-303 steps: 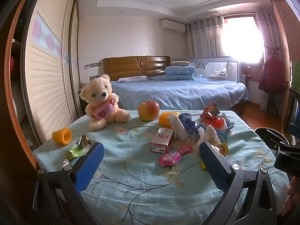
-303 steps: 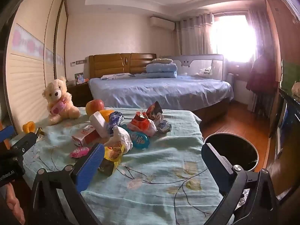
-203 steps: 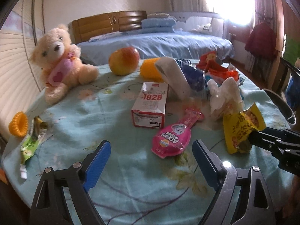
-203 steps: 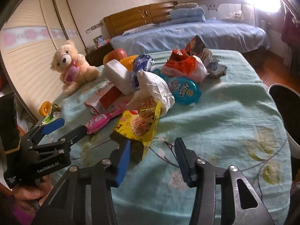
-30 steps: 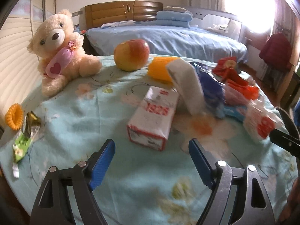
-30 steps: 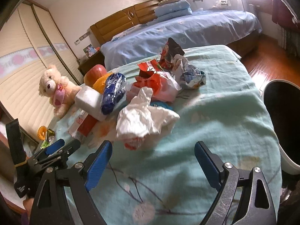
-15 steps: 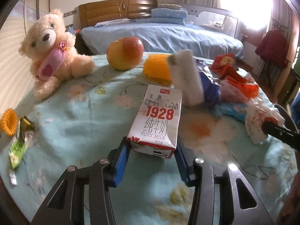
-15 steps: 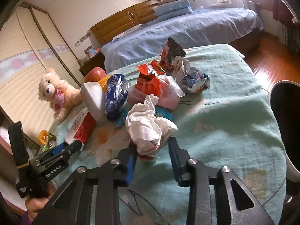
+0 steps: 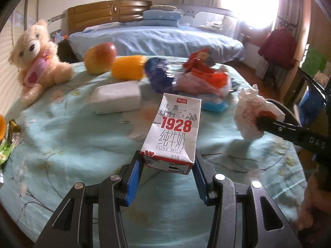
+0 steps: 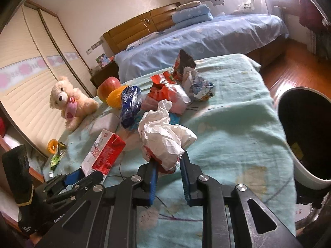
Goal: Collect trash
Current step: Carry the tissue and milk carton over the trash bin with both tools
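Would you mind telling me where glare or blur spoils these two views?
Left wrist view: the window is blown out white, and the apple and red wrappers are smeared, while the milk carton stays sharp. Right wrist view: glare sits top right, and the tablecloth looks soft.

Daylight enters from a window (image 9: 251,2) at the top right in both views, and there the picture is burnt out to white. The room is otherwise softly lit, with weak shadows on the tablecloth (image 9: 68,144). The fisheye lens bends straight lines and darkens the corners. The left view has motion blur on the cloth and the far wrappers (image 9: 204,76).
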